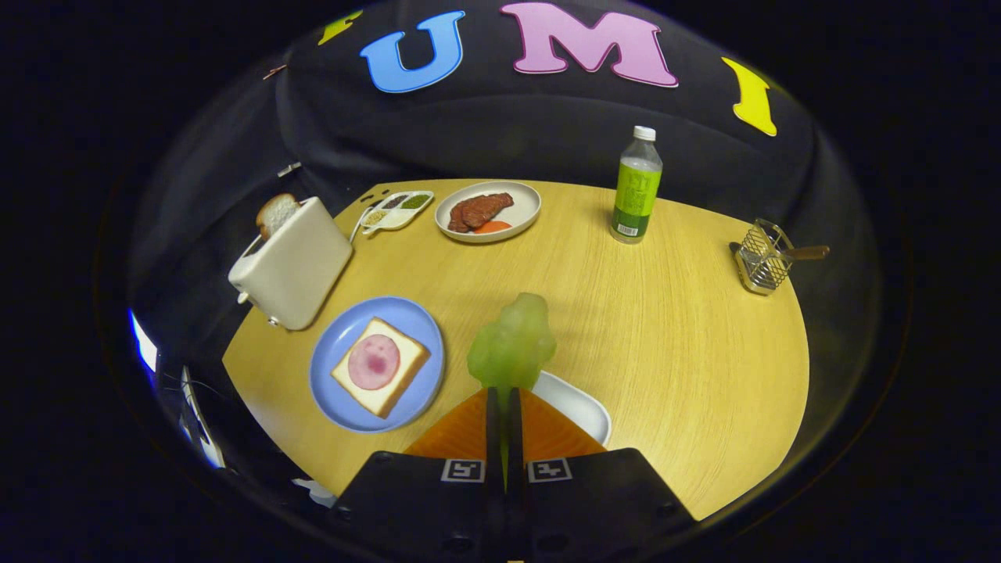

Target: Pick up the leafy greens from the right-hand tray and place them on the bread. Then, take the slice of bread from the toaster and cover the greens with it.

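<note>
Pinching the leafy greens (512, 344), the gripper (504, 407) has its fingers drawn close together on the stem end, both pressing on it, and the pale green bunch stands up just ahead of the fingertips, lifted off the white tray (579, 403) that lies under and just to the right of the fingers. To the left of the fingers sits a blue plate (336, 352) on the wooden bench (665, 336), carrying a slice of bread (391, 387) topped with a round pink slice of ham (374, 361). Beyond that plate stands a cream toaster (293, 262) with a second slice of bread (275, 213) poking out of its slot. Farther ahead are a small divided dish (396, 209) and a pale plate (528, 207) with meat (478, 209). Ahead and to the right stands a bottle (636, 186) with a green label; its print is too small to read. Far to the right lies a wire basket (762, 256) with a handle.
</note>
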`<state>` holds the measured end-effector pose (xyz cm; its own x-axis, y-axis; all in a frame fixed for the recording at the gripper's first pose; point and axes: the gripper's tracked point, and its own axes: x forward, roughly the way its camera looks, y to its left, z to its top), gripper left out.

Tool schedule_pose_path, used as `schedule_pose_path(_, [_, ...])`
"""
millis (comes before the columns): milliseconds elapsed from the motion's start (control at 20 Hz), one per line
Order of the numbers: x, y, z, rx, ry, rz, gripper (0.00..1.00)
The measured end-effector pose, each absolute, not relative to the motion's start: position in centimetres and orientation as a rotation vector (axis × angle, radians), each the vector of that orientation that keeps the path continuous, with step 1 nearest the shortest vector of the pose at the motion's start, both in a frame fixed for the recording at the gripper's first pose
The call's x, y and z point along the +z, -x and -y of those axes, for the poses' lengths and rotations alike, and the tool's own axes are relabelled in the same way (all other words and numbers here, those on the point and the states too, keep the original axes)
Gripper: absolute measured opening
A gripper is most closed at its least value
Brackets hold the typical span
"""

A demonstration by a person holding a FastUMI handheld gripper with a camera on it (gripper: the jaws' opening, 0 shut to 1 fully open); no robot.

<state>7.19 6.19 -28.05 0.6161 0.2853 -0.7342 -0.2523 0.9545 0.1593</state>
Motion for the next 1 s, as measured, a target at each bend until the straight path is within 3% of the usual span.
schedule_pose_path(400, [-25.7, -7.8, -15.5, 0.479, -0.035, -0.836, 0.05])
schedule_pose_path(1000, [-32.4, -7.8, -23.7, 0.591, 0.127, -0.954, 0.05])
